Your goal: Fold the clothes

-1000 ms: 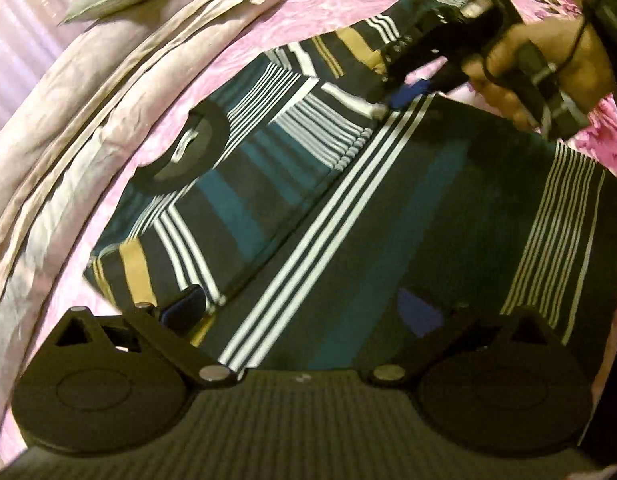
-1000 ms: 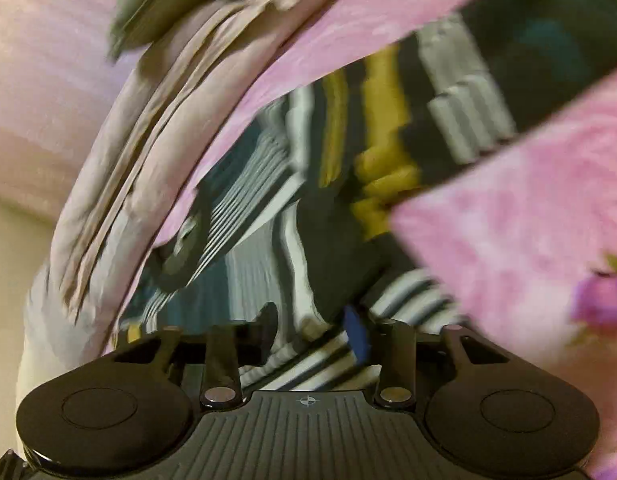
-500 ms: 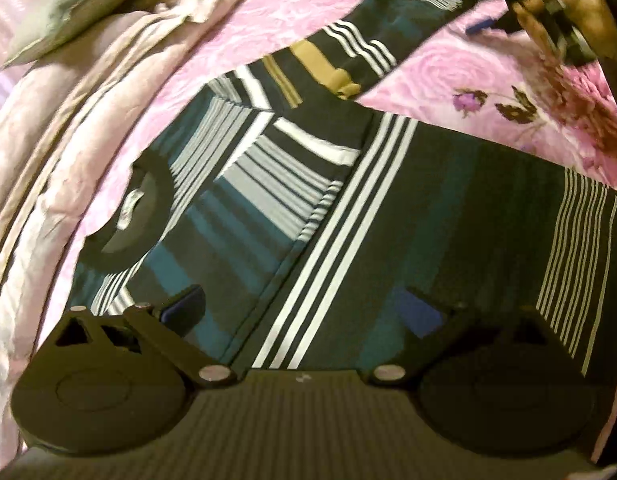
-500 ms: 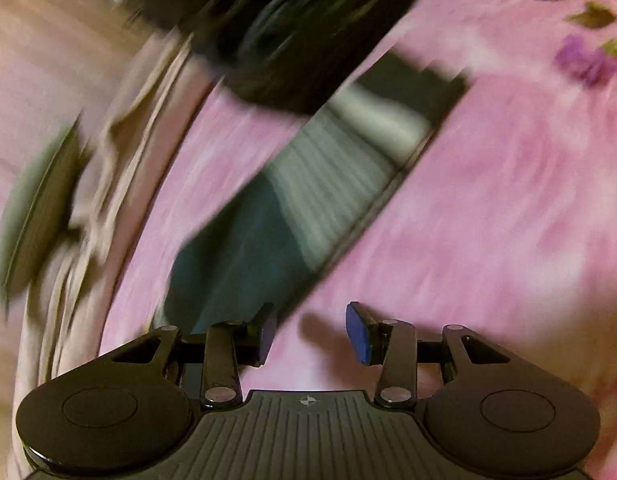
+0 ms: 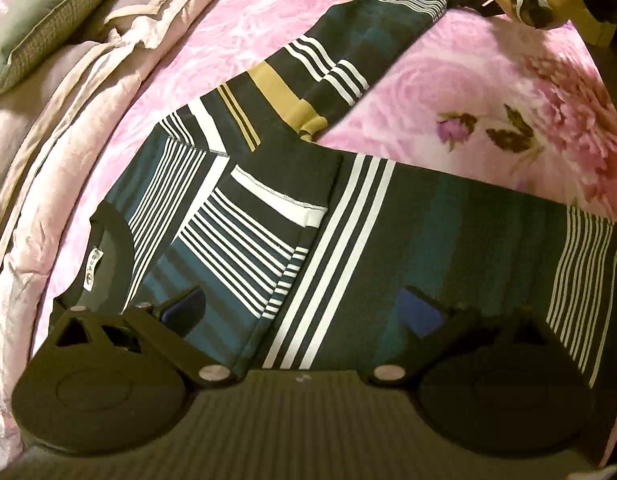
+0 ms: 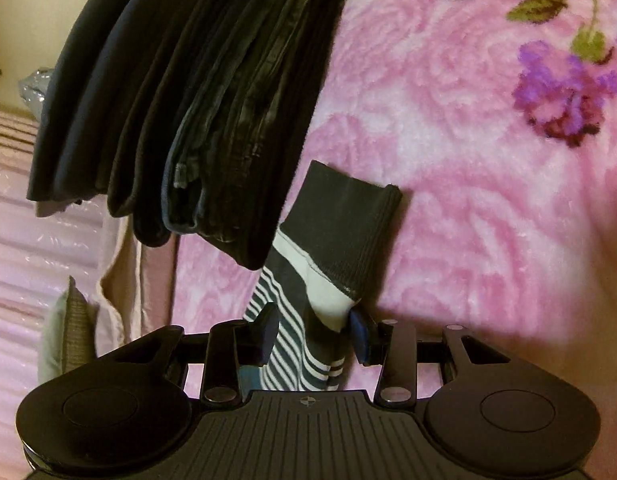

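Left wrist view shows the dark striped long-sleeved knit shirt (image 5: 408, 240) spread on the pink floral bed (image 5: 488, 80), one sleeve folded in, the other stretched out. The right gripper (image 6: 312, 334) is closing around that sleeve's cuff (image 6: 344, 224), perhaps touching already. The left gripper (image 5: 304, 312) hovers wide open, empty; most folding remains.

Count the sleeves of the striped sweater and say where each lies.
2: one sleeve folded across the sweater's chest, the other sleeve stretched over the pink blanket toward the right gripper.
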The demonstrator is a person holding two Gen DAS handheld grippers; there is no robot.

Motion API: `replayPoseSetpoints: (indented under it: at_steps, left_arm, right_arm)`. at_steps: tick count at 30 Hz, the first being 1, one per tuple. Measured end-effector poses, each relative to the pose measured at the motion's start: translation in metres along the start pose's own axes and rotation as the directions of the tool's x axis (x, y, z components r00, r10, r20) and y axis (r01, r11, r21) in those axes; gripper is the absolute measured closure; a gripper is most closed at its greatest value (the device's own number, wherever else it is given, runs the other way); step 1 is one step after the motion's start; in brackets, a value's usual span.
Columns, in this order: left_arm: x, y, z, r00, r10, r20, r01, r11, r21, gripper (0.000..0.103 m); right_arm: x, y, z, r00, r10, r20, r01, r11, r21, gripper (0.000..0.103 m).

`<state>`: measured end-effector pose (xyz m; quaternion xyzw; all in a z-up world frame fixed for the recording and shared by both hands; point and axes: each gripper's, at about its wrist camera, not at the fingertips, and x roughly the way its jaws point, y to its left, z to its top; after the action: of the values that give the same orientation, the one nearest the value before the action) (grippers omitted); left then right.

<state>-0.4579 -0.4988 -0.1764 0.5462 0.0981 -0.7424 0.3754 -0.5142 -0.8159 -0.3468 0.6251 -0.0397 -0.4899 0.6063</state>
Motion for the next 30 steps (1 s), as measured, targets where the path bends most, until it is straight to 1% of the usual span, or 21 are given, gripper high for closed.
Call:
replayPoseSetpoints:
  at_steps: [1, 2, 4, 6, 7, 8, 10, 11, 13, 15, 17, 18, 19, 20, 21, 22, 23, 24, 26, 28, 30]
  left_arm:
    - [-0.002, 0.0, -0.002, 1.0, 0.003, 0.001, -0.003, 1.0, -0.002, 0.002]
    - [-0.005, 0.0, -0.004, 1.0, 0.007, 0.002, -0.007, 1.0, -0.004, 0.002]
    - [-0.011, 0.0, -0.01, 1.0, 0.015, 0.005, -0.015, 1.0, -0.01, 0.002]
    - [-0.018, 0.002, -0.018, 1.0, 0.025, 0.008, -0.025, 0.999, -0.025, 0.002]
    - [-0.021, 0.003, -0.022, 0.999, 0.031, 0.009, -0.031, 0.999, -0.034, 0.002]
    - [-0.025, 0.004, -0.028, 0.999, 0.038, 0.011, -0.037, 0.998, -0.045, 0.002]
    - [-0.034, 0.008, -0.039, 0.998, 0.052, 0.019, -0.051, 0.996, -0.07, 0.002]
    - [-0.038, 0.011, -0.046, 0.998, 0.062, 0.024, -0.06, 0.994, -0.086, 0.002]
    - [-0.048, 0.018, -0.063, 0.996, 0.081, 0.024, -0.077, 0.989, -0.127, 0.002]
    - [-0.058, 0.025, -0.082, 0.995, 0.098, 0.017, -0.094, 0.982, -0.164, 0.002]
    - [-0.069, 0.032, -0.106, 0.993, 0.119, 0.0, -0.117, 0.974, -0.196, 0.002]
    - [-0.076, 0.037, -0.119, 0.991, 0.131, -0.012, -0.13, 0.969, -0.211, 0.002]
    - [-0.083, 0.041, -0.132, 0.99, 0.141, -0.024, -0.143, 0.964, -0.225, 0.002]
    - [-0.089, 0.046, -0.146, 0.988, 0.153, -0.037, -0.157, 0.958, -0.24, 0.002]
    - [-0.097, 0.052, -0.161, 0.985, 0.165, -0.053, -0.173, 0.951, -0.256, 0.002]
    - [-0.103, 0.058, -0.176, 0.982, 0.176, -0.067, -0.188, 0.944, -0.272, 0.002]
    - [-0.109, 0.063, -0.19, 0.979, 0.187, -0.079, -0.202, 0.937, -0.286, 0.002]
    - [-0.114, 0.068, -0.204, 0.976, 0.199, -0.092, -0.217, 0.929, -0.301, 0.002]
    - [-0.12, 0.076, -0.23, 0.971, 0.209, -0.118, -0.237, 0.914, -0.328, 0.002]
    - [-0.12, 0.082, -0.249, 0.968, 0.212, -0.134, -0.246, 0.907, -0.343, 0.002]
    - [-0.118, 0.086, -0.261, 0.967, 0.216, -0.137, -0.251, 0.905, -0.343, 0.002]
  right_arm:
    - [-0.002, 0.004, -0.001, 1.0, -0.007, 0.004, 0.007, 1.0, -0.018, 0.09]
    - [-0.006, 0.011, -0.002, 1.0, -0.012, 0.006, 0.012, 0.999, -0.046, 0.093]
    - [-0.013, 0.033, -0.008, 0.999, -0.045, 0.027, 0.048, 0.991, -0.127, 0.093]
    - [-0.019, 0.07, -0.023, 0.996, -0.076, 0.039, 0.085, 0.954, -0.287, 0.094]
    - [-0.022, 0.09, -0.031, 0.995, -0.091, 0.048, 0.102, 0.925, -0.367, 0.094]
    - [-0.026, 0.117, -0.05, 0.994, -0.088, 0.059, 0.106, 0.863, -0.495, 0.094]
    - [-0.04, 0.167, -0.095, 0.998, -0.029, 0.057, 0.06, 0.723, -0.689, 0.094]
    - [-0.051, 0.195, -0.127, 0.999, 0.026, 0.04, 0.015, 0.631, -0.775, 0.094]
    - [-0.079, 0.236, -0.191, 0.989, 0.145, -0.035, -0.101, 0.479, -0.872, 0.094]
    - [-0.111, 0.269, -0.265, 0.955, 0.254, -0.153, -0.232, 0.318, -0.919, 0.094]
    - [-0.142, 0.284, -0.344, 0.895, 0.321, -0.308, -0.373, 0.163, -0.913, 0.093]
    - [-0.152, 0.284, -0.383, 0.861, 0.323, -0.394, -0.442, 0.089, -0.893, 0.093]
    - [-0.155, 0.279, -0.427, 0.833, 0.284, -0.475, -0.489, -0.024, -0.872, 0.081]
    - [-0.158, 0.273, -0.47, 0.803, 0.236, -0.548, -0.532, -0.132, -0.837, 0.06]
    - [-0.159, 0.262, -0.502, 0.801, 0.208, -0.562, -0.53, -0.191, -0.826, 0.015]
    - [-0.159, 0.25, -0.527, 0.794, 0.19, -0.577, -0.54, -0.215, -0.814, 0.008]
    - [-0.159, 0.239, -0.548, 0.777, 0.146, -0.612, -0.577, -0.221, -0.786, 0.008]
    - [-0.158, 0.231, -0.562, 0.773, 0.095, -0.627, -0.6, -0.213, -0.772, 0.008]
    - [-0.16, 0.216, -0.581, 0.77, 0.017, -0.638, -0.626, -0.177, -0.76, 0.008]
    - [-0.162, 0.202, -0.586, 0.78, -0.043, -0.625, -0.622, -0.166, -0.765, 0.008]
    - [-0.154, 0.192, -0.575, 0.794, -0.101, -0.599, -0.608, -0.132, -0.783, 0.008]
